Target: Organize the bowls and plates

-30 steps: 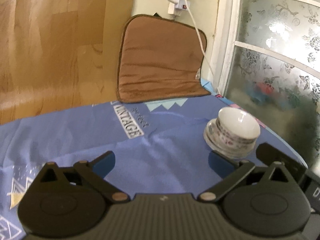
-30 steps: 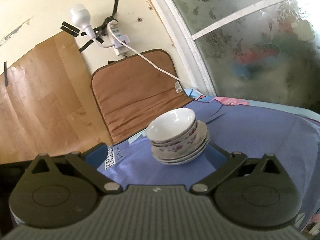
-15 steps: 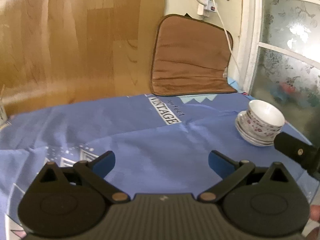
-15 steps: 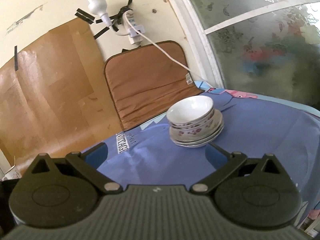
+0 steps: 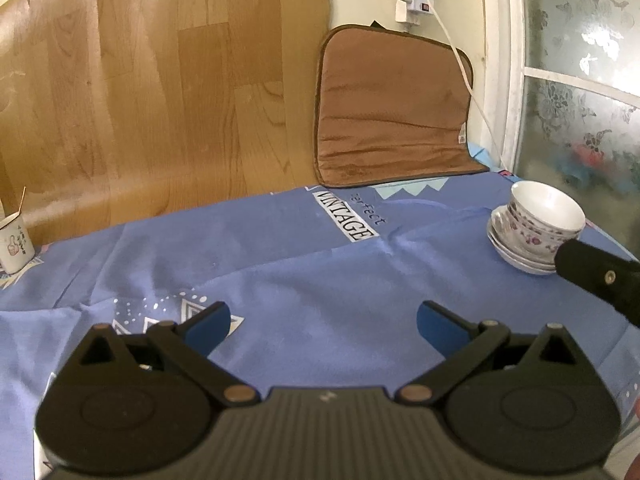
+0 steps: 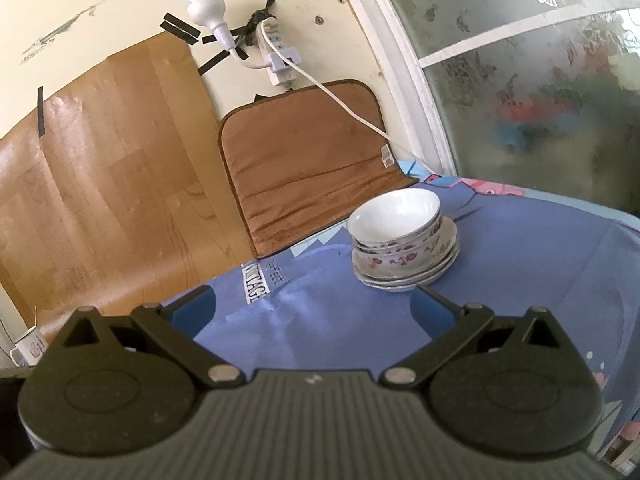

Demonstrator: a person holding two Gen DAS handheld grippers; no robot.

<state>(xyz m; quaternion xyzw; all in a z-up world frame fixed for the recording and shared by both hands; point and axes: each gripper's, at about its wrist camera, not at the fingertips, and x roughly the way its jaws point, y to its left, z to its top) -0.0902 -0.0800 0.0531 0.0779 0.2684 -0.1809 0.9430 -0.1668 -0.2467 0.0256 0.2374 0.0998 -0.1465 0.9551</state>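
Observation:
A stack of white floral bowls point(image 6: 396, 222) sits on a stack of floral plates point(image 6: 408, 272) on the blue tablecloth point(image 6: 320, 320). The stack also shows at the far right of the left wrist view point(image 5: 540, 230). My right gripper point(image 6: 314, 310) is open and empty, a short way in front of the stack and apart from it. My left gripper point(image 5: 322, 320) is open and empty over the cloth, well left of the stack. Part of the right gripper's black body point(image 5: 600, 280) shows in front of the stack in the left wrist view.
A brown cushion point(image 5: 392, 104) leans on the wall behind the table, with a power strip and white cable point(image 6: 320, 80) above it. A frosted glass window point(image 6: 540, 80) is on the right. A small white mug point(image 5: 14, 244) stands at the far left table edge.
Both grippers have drawn back from the stack, which looks smaller and farther away. The left view has swung left, bringing the mug into sight. Both grippers stay open.

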